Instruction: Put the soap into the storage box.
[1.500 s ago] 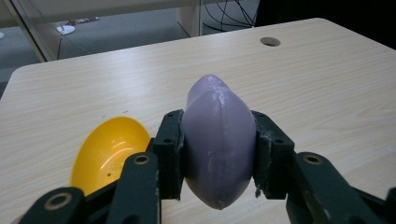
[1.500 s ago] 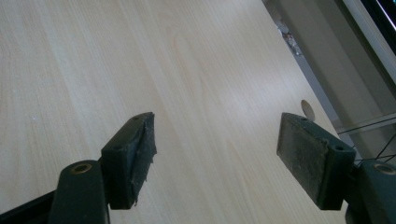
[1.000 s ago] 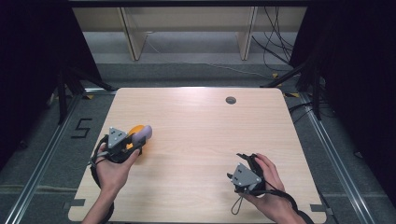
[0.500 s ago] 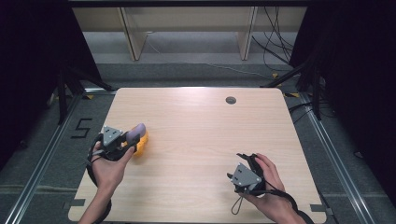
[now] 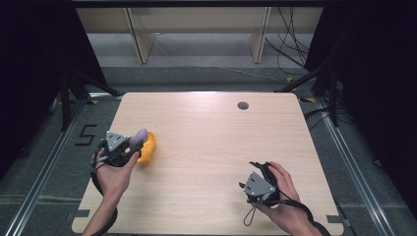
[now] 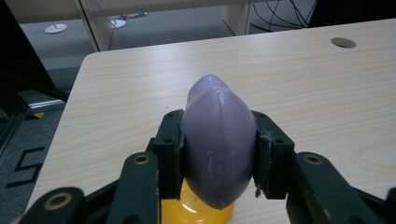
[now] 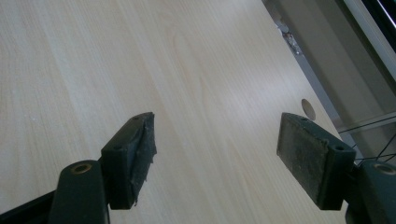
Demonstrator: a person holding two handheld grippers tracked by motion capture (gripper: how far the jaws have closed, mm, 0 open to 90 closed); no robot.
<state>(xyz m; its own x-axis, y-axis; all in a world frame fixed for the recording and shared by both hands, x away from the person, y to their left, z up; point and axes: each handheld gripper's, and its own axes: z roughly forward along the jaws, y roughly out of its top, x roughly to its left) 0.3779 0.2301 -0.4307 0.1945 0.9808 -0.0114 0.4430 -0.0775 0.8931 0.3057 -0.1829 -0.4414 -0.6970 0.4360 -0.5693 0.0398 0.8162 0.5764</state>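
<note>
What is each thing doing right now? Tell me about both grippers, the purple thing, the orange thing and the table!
Left gripper: shut on the purple piece, over the table's left side.
Purple piece: squeezed between the jaws, right above the orange piece.
Orange piece: lying on the table, partly under the purple piece; whether they touch is unclear.
Right gripper: open, holding nothing.
Table: light wood, a small round hole near its far edge.

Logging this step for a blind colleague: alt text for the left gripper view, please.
The left claw is shut on a purple egg-shaped object, with a yellow object just beneath it, above a light wooden table.
</note>
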